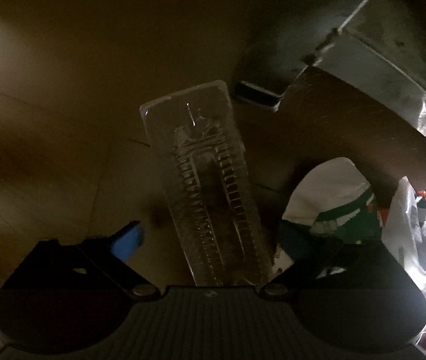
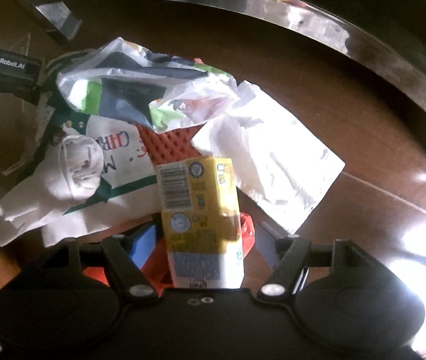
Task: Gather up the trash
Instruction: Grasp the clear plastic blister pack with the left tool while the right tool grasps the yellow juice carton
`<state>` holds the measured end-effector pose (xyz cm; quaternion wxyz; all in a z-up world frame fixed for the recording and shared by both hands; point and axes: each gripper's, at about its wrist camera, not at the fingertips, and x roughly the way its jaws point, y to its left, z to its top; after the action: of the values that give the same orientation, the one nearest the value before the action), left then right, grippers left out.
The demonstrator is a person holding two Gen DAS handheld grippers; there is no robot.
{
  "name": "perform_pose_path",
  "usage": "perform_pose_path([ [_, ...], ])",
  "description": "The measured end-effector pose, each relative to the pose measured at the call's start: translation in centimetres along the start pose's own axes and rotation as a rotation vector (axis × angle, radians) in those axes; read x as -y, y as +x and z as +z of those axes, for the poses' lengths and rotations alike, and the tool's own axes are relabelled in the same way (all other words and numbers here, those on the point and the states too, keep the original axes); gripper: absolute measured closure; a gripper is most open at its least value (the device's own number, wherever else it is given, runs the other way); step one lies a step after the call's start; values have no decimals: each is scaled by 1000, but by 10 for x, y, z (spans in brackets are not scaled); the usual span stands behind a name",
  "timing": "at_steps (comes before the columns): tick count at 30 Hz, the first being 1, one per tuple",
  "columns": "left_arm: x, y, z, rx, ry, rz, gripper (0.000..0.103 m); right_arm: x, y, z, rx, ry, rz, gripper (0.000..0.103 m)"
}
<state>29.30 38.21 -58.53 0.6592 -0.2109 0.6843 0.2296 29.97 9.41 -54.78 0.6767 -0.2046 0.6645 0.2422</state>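
Between the wide-spread fingers of the left claw [image 1: 210, 240]: a clear plastic blister tray [image 1: 201, 174], lying lengthwise on the brown floor [image 1: 63, 90], pads apart from its sides. Just right of it, a white-and-green paper bag [image 1: 329, 198]. Beyond, a chrome table leg [image 1: 359, 9]. Between the spread fingers of the right claw [image 2: 205, 240]: a yellow carton [image 2: 198, 210], barcode up, no pad pressing it. Around it, a litter heap: crumpled plastic bag [image 2: 141, 90], white paper sheet [image 2: 272, 162], red wrapper [image 2: 247, 231]. Behind, a curved chrome rim [image 2: 302, 27].
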Motion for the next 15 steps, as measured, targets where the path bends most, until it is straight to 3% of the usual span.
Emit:
perform_pose_path([
  [4,-7,3,-2,-14,-14,0,42,-3,-1,6,4,4,-31,38],
  [5,-7,4,-1,-15,-17,2,45,-3,-1,7,4,5,-34,40],
  [6,-8,4,-2,-14,-19,-2,47,-4,0,8,2,4,-31,51],
  [8,-7,3,-3,-10,-8,-13,58,-4,1,8,-7,9,-35,52],
  [15,-13,-10,-16,17,17,-12,62,-2,-19,-1,25,1,-47,53],
])
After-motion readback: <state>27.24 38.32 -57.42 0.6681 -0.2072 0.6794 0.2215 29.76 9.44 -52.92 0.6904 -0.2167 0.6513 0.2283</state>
